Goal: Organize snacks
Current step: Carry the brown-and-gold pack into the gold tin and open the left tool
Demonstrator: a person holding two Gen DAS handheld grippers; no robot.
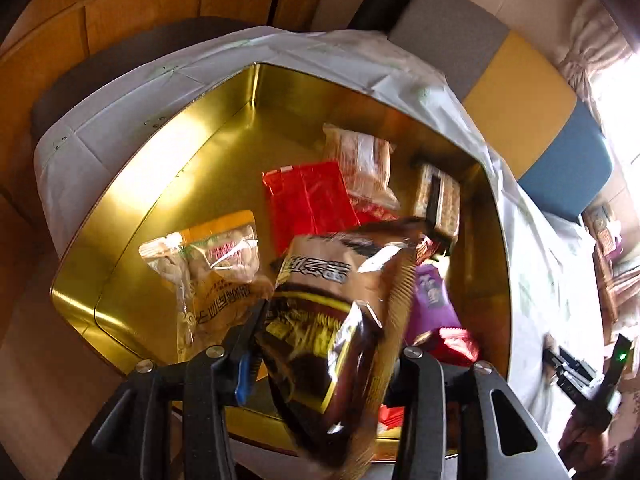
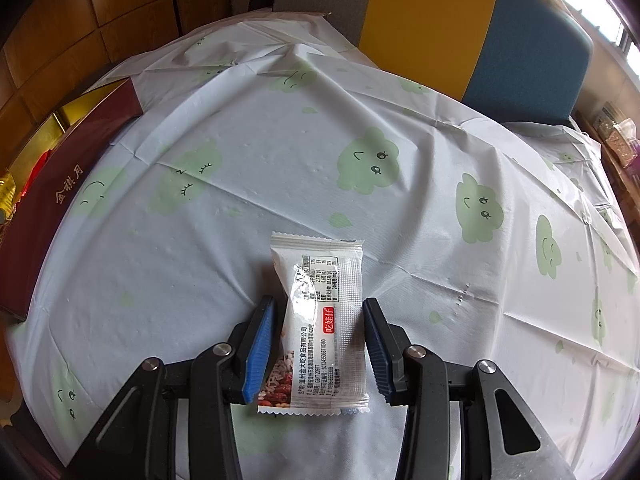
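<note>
My left gripper (image 1: 332,328) hangs over an open gold tin (image 1: 160,140) with a shiny brown-and-gold snack bag (image 1: 344,320) between its fingers. The blue left pad (image 1: 244,376) stands just off the bag's edge, and the bag hides the right pad. In the tin lie a red packet (image 1: 308,200), a yellow nut packet (image 1: 216,264), a clear biscuit pack (image 1: 360,164), a cracker pack (image 1: 438,196) and a purple packet (image 1: 430,292). My right gripper (image 2: 319,301) is open around a white snack packet (image 2: 324,320) that lies flat on the tablecloth (image 2: 400,140).
The tin's dark red side (image 2: 60,184) shows at the left edge of the right wrist view. A cloud-patterned cloth covers the round table. A grey, yellow and blue bench (image 2: 480,28) stands behind it, with wood panelling (image 1: 140,8) to the left.
</note>
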